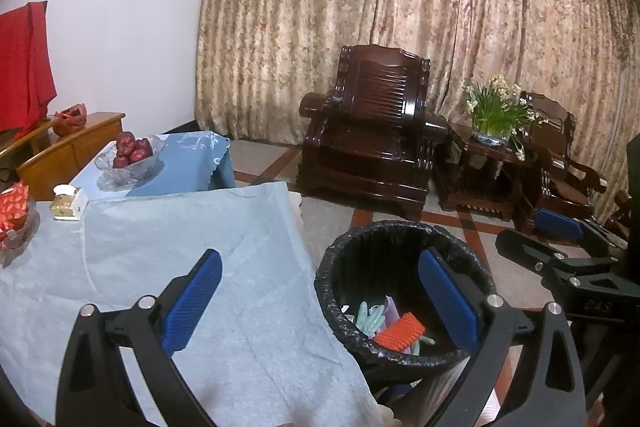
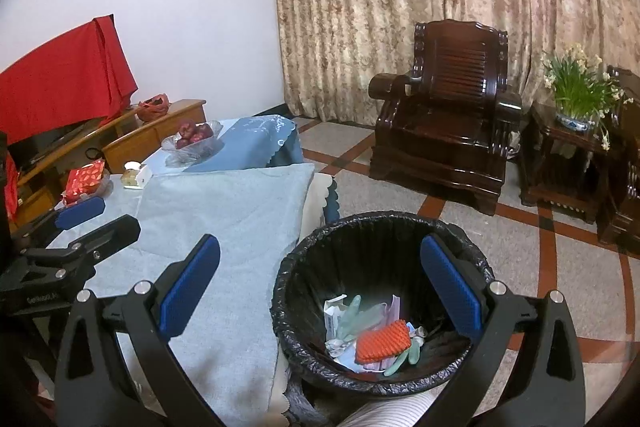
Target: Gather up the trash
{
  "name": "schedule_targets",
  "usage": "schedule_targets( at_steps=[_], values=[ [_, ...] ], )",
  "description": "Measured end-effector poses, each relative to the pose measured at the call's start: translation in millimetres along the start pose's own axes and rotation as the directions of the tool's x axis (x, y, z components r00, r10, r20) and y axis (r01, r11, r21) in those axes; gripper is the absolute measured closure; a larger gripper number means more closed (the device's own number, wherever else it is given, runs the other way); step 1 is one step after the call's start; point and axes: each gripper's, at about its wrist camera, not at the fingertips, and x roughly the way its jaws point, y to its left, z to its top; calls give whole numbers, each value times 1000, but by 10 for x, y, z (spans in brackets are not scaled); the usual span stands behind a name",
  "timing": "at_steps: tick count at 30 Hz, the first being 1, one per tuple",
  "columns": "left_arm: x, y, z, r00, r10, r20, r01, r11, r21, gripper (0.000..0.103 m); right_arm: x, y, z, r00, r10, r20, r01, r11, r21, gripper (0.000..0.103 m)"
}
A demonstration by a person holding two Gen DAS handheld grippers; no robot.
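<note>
Hovering wide open and empty, the left gripper (image 1: 320, 307) and right gripper (image 2: 320, 291) flank the lined bin (image 2: 460, 227), where the orange brush (image 2: 382, 341) (with gloves) lies, apparently just dropped.

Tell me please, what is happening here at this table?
A person holds a gripper in each hand and is collecting trash. Both the left gripper and the right gripper are open and hold nothing. The bin, lined with a black bag, stands beside the table and already holds an orange brush, a green glove and some paper and packaging. On the table only a fruit bowl, a small box and a red packet show.
</note>
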Motion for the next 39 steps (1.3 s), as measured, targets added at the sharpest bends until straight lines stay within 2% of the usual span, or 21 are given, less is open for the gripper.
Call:
schedule_targets(
  at_steps=[39],
  values=[
    [-45, 72, -23, 1000, 21, 7, -21, 1000, -4, 6, 66, 91, 30, 1000, 18, -8, -18, 1000, -4, 5]
  ],
)
